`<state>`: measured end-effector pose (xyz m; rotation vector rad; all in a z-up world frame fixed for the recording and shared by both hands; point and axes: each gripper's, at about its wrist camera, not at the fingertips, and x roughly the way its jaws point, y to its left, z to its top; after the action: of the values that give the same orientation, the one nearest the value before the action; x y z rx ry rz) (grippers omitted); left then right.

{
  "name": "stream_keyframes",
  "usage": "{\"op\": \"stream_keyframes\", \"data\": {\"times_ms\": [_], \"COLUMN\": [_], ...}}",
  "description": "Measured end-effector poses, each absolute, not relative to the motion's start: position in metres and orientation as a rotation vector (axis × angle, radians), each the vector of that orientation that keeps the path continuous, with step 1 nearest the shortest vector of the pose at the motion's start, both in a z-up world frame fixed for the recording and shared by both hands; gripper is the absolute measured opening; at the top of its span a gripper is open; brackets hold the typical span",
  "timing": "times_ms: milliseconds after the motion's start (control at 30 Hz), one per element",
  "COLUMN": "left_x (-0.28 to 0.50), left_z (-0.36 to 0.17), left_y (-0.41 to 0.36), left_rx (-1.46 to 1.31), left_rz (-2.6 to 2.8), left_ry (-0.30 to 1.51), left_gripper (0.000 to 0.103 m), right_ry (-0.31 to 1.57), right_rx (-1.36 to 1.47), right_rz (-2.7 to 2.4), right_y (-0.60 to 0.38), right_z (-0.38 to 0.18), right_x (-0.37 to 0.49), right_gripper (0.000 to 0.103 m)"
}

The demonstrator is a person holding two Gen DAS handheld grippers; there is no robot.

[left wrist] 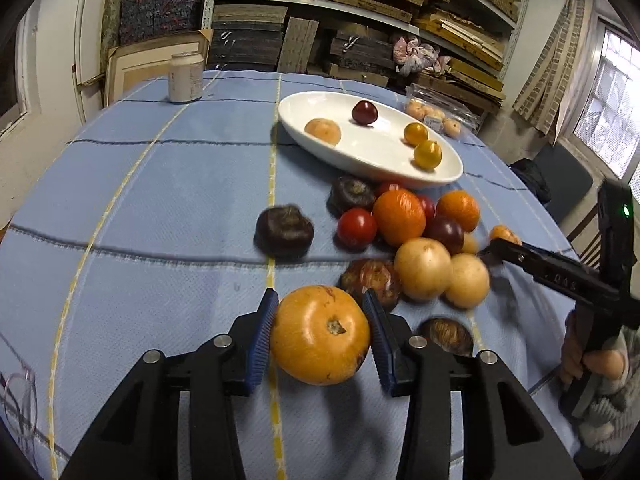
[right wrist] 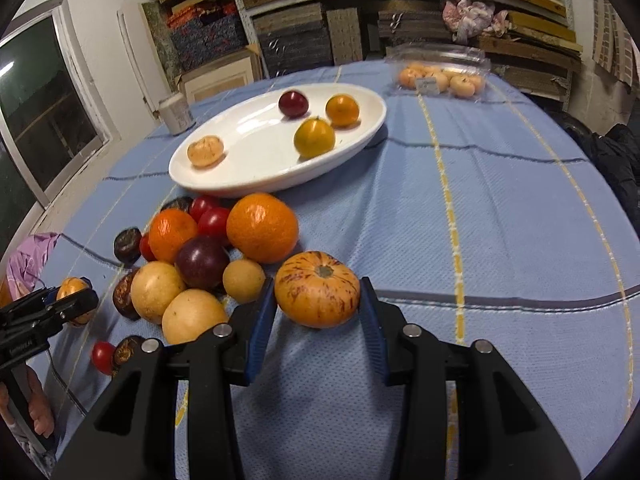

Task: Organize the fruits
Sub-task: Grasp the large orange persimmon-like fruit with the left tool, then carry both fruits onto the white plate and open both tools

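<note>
While both sets of blue pads [left wrist: 262, 340] are pressed against fruit, each grip reads as a pinch across the widest girth. The left gripper [left wrist: 320, 336] is clamped on a smooth orange persimmon-like fruit [left wrist: 320, 334], stem scar facing up; the right gripper [right wrist: 318, 300] is clamped on a striped orange fruit [right wrist: 317, 289]. Both look light, round, waxy and likely soft-skinned, so a gentle squeeze at the equator suits them. From the left wrist view, the loose pile [left wrist: 400, 218] lies at one o'clock, the white dish [left wrist: 368, 160] at twelve.
</note>
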<state>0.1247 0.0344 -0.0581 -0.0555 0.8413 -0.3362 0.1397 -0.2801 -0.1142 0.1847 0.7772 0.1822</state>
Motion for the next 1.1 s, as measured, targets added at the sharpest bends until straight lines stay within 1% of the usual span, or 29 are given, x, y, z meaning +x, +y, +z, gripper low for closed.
{"op": "stream_keyframes", "data": {"times_ms": [100, 233, 333, 500, 667, 767, 800, 833, 867, 900, 967, 1100], "left_x": [0.144, 0.189, 0.221, 0.262, 0.289, 0.29, 0.288, 0.286, 0.283, 0.281, 0.277, 0.277], "left_z": [-0.038, -0.007, -0.001, -0.017, -0.039, -0.042, -0.041, -0.039, -0.038, -0.036, -0.033, -0.034], "left_y": [0.024, -0.001, -0.022, -0.05, -0.042, -0.039, -0.038, -0.037, -0.036, -0.035, -0.032, -0.026], "left_rx": [-0.024, -0.013, -0.015, 0.018, -0.03, -0.029, -0.031, -0.032, -0.034, -0.035, -0.045, -0.069], "left_rz": [-0.323, -0.33, -0.348, -0.344, -0.338, -0.343, -0.344, -0.343, -0.339, -0.336, -0.341, -0.342], "left_ry": [0.803, 0.757, 0.766, 0.799, 0.863, 0.859, 0.853, 0.841, 0.827, 0.816, 0.806, 0.823], "left_gripper": [0.044, 0.044, 0.044, 0.044, 0.044, 0.045, 0.052, 0.059, 0.07, 0.072, 0.073, 0.073], "right_ry": [0.739, 0.709, 0.693, 0.709, 0.752, 0.756, 0.75, 0.744, 0.741, 0.741, 0.735, 0.736], "right_rx": [0.211, 0.228, 0.207, 0.16, 0.135, 0.138, 0.14, 0.136, 0.126, 0.122, 0.129, 0.16], "right_rz": [0.183, 0.2, 0.224, 0.249, 0.212, 0.204, 0.205, 0.201, 0.196, 0.195, 0.195, 0.196], "right_y": [-0.285, -0.282, -0.267, -0.233, -0.236, -0.239, -0.24, -0.241, -0.241, -0.242, -0.245, -0.253], "right_z": [-0.102, -0.076, -0.057, -0.058, -0.079, -0.085, -0.086, -0.088, -0.088, -0.088, -0.087, -0.087], "right_x": [0.139, 0.16, 0.187, 0.234, 0.256, 0.262, 0.262, 0.262, 0.261, 0.26, 0.259, 0.255], "right_gripper": [0.041, 0.041, 0.04, 0.041, 0.04, 0.041, 0.041, 0.044, 0.046, 0.046, 0.052, 0.052]}}
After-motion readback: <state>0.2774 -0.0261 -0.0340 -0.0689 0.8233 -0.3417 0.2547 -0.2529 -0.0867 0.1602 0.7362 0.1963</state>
